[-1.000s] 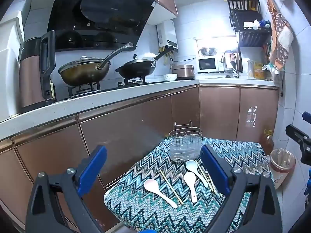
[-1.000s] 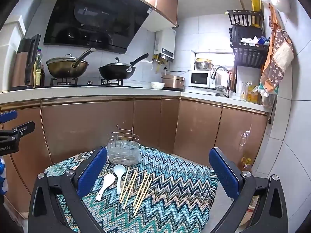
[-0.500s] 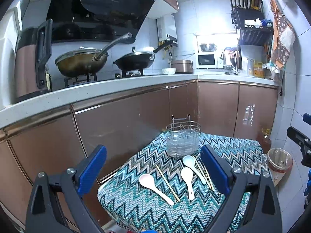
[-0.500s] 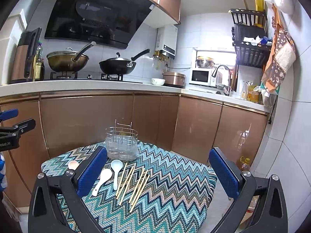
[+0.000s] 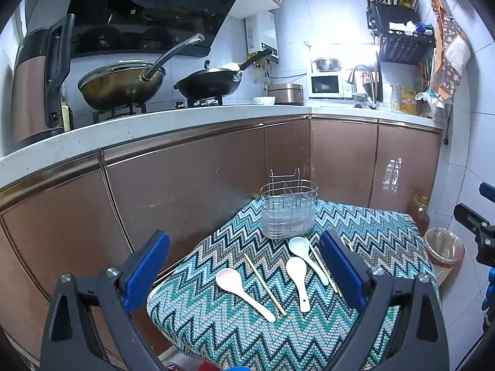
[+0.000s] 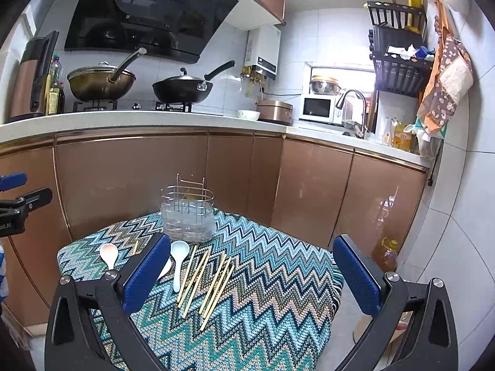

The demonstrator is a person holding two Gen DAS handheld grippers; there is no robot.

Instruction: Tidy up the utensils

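A: Where do the utensils lie?

B: Three spoons sit on the zigzag cloth [image 5: 371,241] in front of the wire holder [image 5: 289,205]: a pink spoon [image 5: 239,287], a white spoon [image 5: 298,278] and a pale blue spoon [image 5: 304,255]. One chopstick [image 5: 264,283] lies between the pink and white spoons. More chopsticks [image 6: 205,279] lie loose just right of the blue one.

A: And the holder?

B: It stands upright at the cloth's far edge, near the brown cabinets [image 6: 139,182].

A: The tools?

B: The left gripper [image 5: 244,272] hangs above the spoons with jaws spread wide, grasping nothing. The right gripper [image 6: 250,275] is likewise spread and bare.
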